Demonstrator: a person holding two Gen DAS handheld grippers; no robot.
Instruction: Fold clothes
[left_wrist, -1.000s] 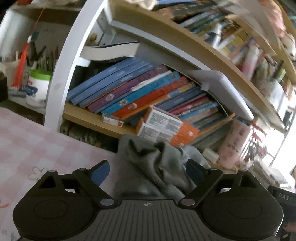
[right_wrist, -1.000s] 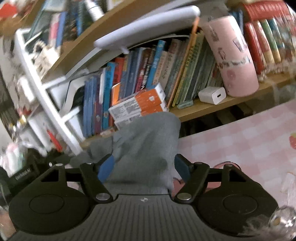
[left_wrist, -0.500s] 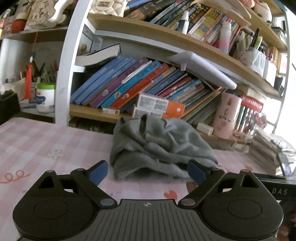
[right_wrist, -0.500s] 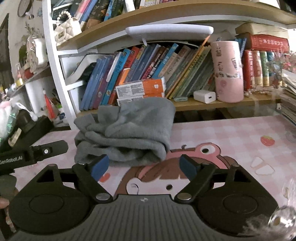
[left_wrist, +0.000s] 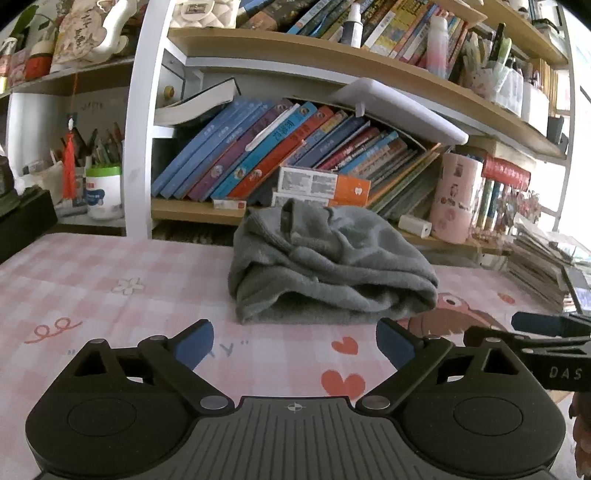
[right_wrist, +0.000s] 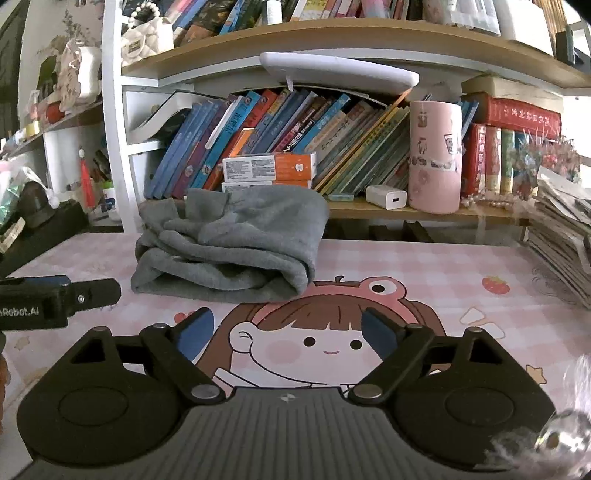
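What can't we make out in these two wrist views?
- Grey garment: its type; it is bundled in both views.
- Its far side: hidden by its own bulk.
- Book spine titles: too small.
- Right gripper in the left view: cut off by the edge.
- Bottom-right corner, right view: blurred smear.

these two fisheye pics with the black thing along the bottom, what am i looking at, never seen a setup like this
No robot here: a person holds a two-finger tool in each hand, and each tool has a camera looking forward along its fingers. The black shape at the bottom is the tool itself. One picture is from the left hand-held gripper, the other from the right hand-held gripper. Each also shows in the other's picture, at the edge. Both are open and hold nothing. On the pink cartoon table mat lies a grey garment, folded into a thick, loose bundle, apart from both tools. Behind it is a bookshelf with leaning books, orange boxes and a pink tumbler.
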